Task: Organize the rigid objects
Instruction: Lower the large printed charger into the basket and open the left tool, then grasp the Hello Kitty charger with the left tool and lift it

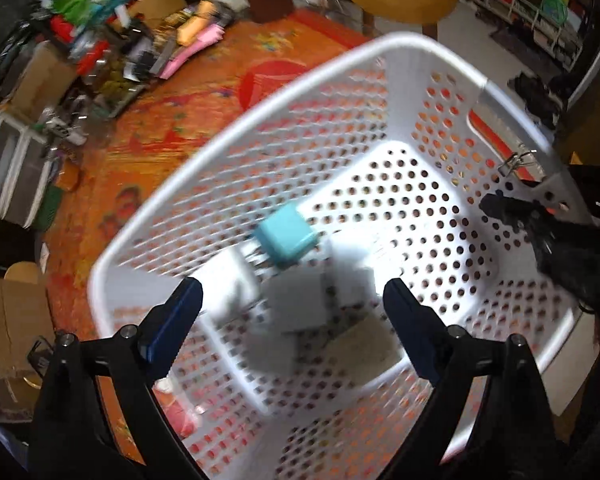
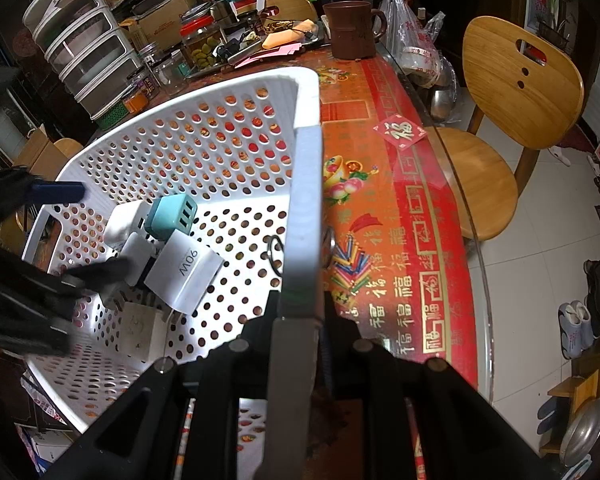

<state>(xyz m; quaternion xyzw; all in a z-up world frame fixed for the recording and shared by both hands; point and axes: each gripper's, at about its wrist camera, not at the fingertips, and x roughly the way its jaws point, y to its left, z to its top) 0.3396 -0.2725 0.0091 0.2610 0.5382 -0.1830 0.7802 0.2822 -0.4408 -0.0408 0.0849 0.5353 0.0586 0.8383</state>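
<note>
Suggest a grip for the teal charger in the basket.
Probably come from above with the open left gripper and close on two opposite flat sides of the teal charger. It sits on top of the white chargers, port face tilted up, sides exposed.

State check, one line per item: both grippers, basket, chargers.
left gripper: open, empty, above the basket interior
right gripper: shut on the basket rim
basket: white, perforated, tilted
teal charger: in the basket, on top of the pile
90W charger: white, in the basket, lying tilted
brown mug: upright on the table
</note>
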